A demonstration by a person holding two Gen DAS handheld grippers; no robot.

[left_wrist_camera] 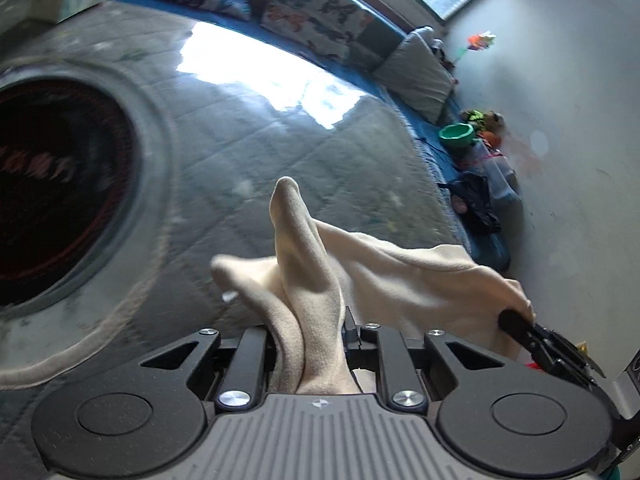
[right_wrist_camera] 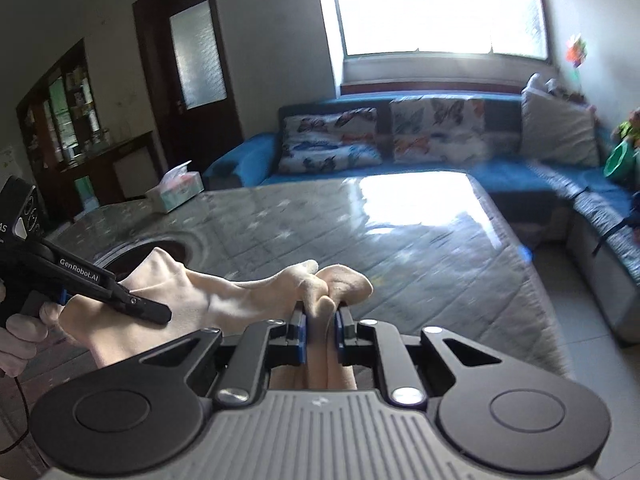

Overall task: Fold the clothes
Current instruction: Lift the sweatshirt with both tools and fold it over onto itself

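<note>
Both tools clamped on one cream garment (left_wrist_camera: 400, 272), held up off the desk (left_wrist_camera: 280, 152).

Left tool (left_wrist_camera: 308, 344): pitched downward toward the quilted desk cover; cloth bunched between its closed jaws, a fold standing up past the tips. In the right wrist view the left tool (right_wrist_camera: 156, 314) enters from the left edge, angled down to the right, with a pale-gloved hand (right_wrist_camera: 20, 336) wrapped on its grip.

Right tool (right_wrist_camera: 320, 332): blue pads (right_wrist_camera: 303, 336) pressed on a gathered edge of the garment (right_wrist_camera: 224, 296), aimed slightly down across the desk (right_wrist_camera: 400, 248). Right tool (left_wrist_camera: 516, 324) also seen from the left wrist, pinching the far corner.

Cloth spans between the two tools; probably clear of the desk everywhere, but its underside is hidden.

A round dark opening (left_wrist_camera: 52, 192) sits in the desk, left of the cloth.
</note>
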